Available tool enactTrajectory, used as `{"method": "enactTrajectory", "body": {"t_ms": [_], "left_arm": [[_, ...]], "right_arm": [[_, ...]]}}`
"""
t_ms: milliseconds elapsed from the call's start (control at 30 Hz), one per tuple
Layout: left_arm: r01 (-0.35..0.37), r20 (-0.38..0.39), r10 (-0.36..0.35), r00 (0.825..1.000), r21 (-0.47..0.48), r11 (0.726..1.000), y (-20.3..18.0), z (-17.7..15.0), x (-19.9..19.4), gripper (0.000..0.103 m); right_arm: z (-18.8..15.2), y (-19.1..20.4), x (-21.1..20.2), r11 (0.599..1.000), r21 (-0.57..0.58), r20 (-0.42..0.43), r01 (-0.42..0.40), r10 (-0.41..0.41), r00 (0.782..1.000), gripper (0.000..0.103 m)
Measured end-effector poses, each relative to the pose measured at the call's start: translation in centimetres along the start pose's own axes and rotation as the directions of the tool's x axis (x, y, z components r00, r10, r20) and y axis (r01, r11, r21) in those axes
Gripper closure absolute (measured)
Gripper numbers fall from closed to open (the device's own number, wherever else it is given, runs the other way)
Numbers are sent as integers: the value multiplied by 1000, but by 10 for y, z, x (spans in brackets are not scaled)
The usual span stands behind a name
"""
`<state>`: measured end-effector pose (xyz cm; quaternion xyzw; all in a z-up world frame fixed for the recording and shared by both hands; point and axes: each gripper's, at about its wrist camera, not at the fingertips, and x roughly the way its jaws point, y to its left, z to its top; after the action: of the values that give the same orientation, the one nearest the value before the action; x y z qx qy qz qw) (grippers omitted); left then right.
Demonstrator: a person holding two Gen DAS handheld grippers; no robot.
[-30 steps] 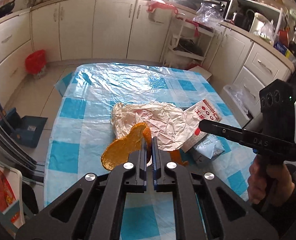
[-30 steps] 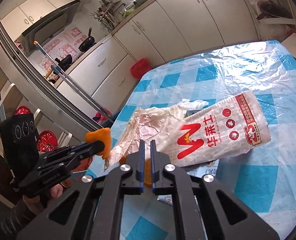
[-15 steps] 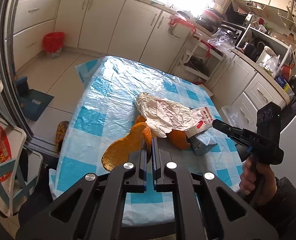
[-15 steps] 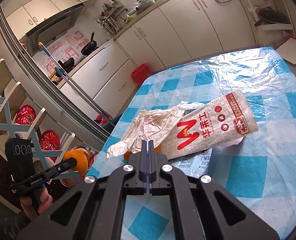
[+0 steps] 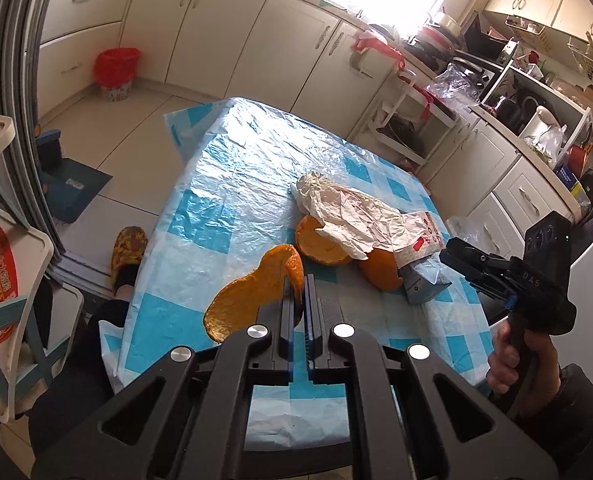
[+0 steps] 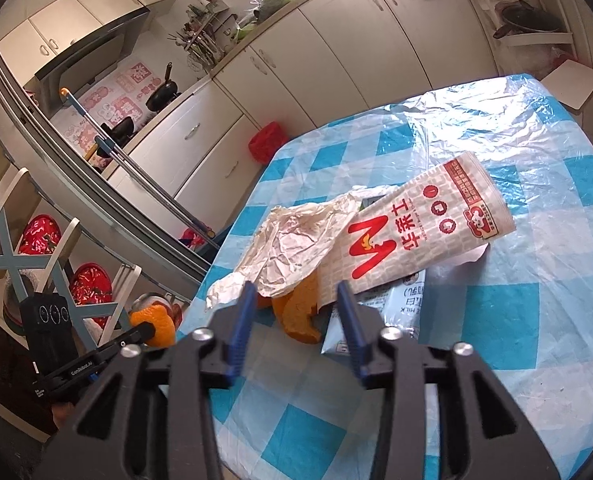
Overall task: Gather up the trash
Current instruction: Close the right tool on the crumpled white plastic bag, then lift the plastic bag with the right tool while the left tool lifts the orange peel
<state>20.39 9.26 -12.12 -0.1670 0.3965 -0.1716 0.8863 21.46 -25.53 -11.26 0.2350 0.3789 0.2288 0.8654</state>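
Right tongs [image 6: 296, 312] now opening, empty, left tongs [image 5: 299, 280] clenched on orange peel [image 5: 252, 294], milk carton [image 6: 380, 312] reads "MILK"

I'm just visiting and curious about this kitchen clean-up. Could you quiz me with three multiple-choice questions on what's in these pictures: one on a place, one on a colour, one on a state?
1. Where does the crumpled white paper wrapper lie?
A. On the floor
B. On the blue-and-white checked table cover, partly over orange peel pieces
C. In the bin

2. What colour is the bag lining the small bin by the cupboards?
A. Red
B. Green
C. Black

3. What is the left gripper doing?
A. Hanging open and empty
B. Holding a milk carton
C. Shut on a curled piece of orange peel

Answers: 1 B, the wrapper drapes across peel on the table. 2 A, the liner is bright red. 3 C, the left wrist view shows the peel pinched between closed fingers.
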Motion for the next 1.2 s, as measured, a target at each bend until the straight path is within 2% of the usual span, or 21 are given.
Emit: {"method": "enactTrajectory", "body": {"t_ms": [200, 300, 467, 567, 633, 667, 733, 900, 1200], "left_arm": [[6, -9, -6, 1000, -4, 1000, 2, -2, 5, 99], [7, -5, -7, 1000, -4, 1000, 3, -3, 5, 99], [6, -8, -6, 1000, -2, 1000, 2, -2, 6, 99], [5, -7, -5, 1000, 6, 1000, -1, -1, 5, 99], [4, -4, -4, 1000, 10, 1000, -2, -1, 3, 99], [4, -2, -4, 1000, 11, 1000, -2, -1, 3, 99], [2, -3, -2, 1000, 10, 1000, -3, -1, 1, 99], [4, 2, -4, 1000, 18, 1000, -8, 1, -1, 99], [25, 38, -26, 999, 31, 999, -16, 5, -22, 99]], "right_arm": [[2, 5, 6, 1000, -7, -6, 19, -19, 1000, 55], [5, 3, 13, 999, 28, -12, 25, -24, 1000, 55], [13, -3, 31, 990, 109, -18, 88, -86, 996, 55], [19, -9, 42, 982, 163, -22, 95, -93, 995, 68], [21, -11, 45, 980, 182, -20, 81, -79, 997, 96], [22, -11, 44, 980, 186, -8, 72, -72, 997, 97], [23, -6, 37, 984, 171, 19, 50, -54, 998, 101], [26, 9, 7, 990, 131, 94, -46, 33, 995, 101], [36, 29, -66, 988, 87, 227, -127, 104, 968, 101]]}}
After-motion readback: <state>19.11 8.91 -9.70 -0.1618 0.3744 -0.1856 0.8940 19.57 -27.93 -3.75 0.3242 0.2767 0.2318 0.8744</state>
